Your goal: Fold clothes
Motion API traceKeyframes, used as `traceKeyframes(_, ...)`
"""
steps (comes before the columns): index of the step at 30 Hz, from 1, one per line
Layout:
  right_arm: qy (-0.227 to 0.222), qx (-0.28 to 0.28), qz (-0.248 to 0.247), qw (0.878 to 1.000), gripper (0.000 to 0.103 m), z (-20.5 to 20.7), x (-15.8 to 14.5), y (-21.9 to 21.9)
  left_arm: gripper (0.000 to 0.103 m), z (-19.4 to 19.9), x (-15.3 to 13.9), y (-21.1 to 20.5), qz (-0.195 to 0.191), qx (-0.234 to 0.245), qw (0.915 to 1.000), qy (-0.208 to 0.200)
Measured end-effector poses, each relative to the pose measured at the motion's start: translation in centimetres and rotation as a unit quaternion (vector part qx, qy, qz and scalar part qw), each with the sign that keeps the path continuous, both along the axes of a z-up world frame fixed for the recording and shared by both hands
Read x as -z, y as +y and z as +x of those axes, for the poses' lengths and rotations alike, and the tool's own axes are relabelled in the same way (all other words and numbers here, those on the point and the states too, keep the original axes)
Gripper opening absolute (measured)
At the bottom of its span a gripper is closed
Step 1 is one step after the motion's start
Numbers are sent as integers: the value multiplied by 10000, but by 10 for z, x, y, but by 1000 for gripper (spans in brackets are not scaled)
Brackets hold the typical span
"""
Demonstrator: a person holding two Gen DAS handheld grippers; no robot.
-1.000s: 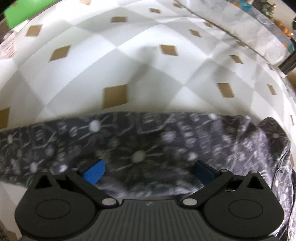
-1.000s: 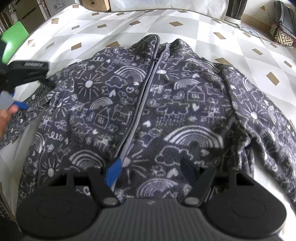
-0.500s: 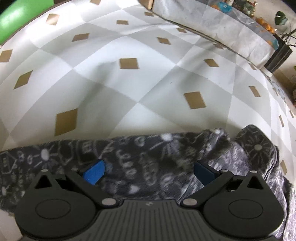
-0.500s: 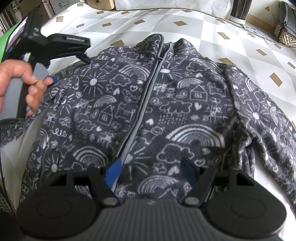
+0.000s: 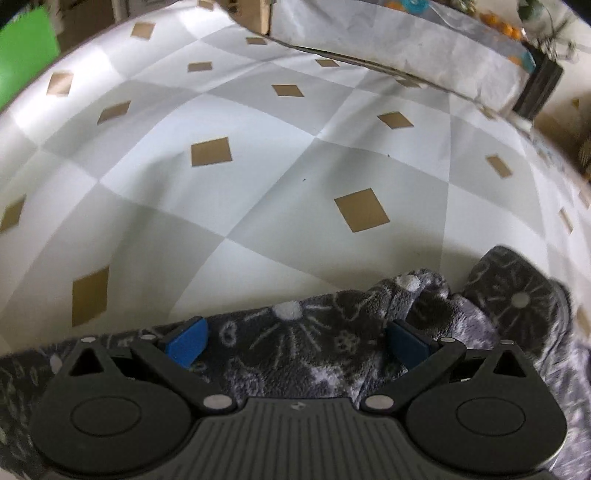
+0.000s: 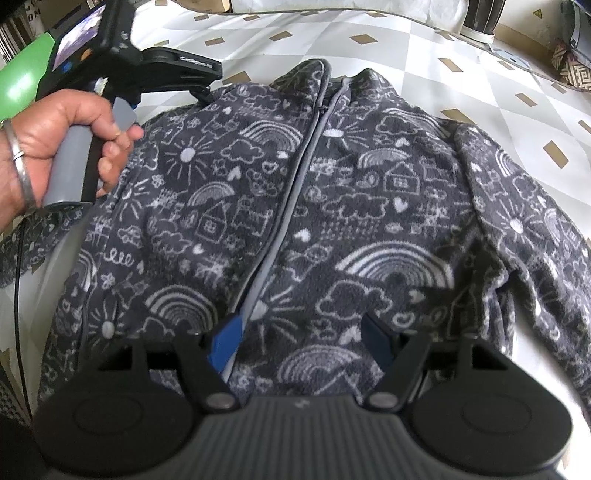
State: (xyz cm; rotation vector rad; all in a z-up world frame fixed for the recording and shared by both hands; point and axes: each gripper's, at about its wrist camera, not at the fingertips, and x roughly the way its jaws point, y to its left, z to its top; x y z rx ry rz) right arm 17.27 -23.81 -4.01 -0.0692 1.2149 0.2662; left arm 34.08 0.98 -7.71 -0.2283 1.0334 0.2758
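Jacket [image 6: 295, 206]: 1 | claws: 2, left claw [image 5: 295, 341], right claw [image 6: 301, 341]

Hardly any legible writing

A line of small white lettering is seen on the black arm of the left gripper [image 6: 207, 86] in the right wrist view, too blurred to be read. Nothing readable is found elsewhere.

jacket [image 6: 332, 206] hem hidden behind right claw [image 6: 301, 343] — far shelf items [image 5: 498, 22] blurred
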Motion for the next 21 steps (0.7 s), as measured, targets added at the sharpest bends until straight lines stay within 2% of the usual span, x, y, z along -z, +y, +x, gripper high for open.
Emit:
traceKeyframes(5,-80,24,-19,10000,70,2,-3,2,103,4,7,-9,518,92,9986,-33)
traceKeyframes(10,-75,13,32,10000,71,2,-4,3,103,8,10,-6,581,-79,9982,-87)
traceKeyframes(18,26,27,-70,10000,71,-3,3,-2,103,14,13,-6,674,-56,9976,-150)
traceKeyframes(21,46,57,-112,9999,71,-4,5,-5,103,12,8,-5,572,-31,9982,-153)
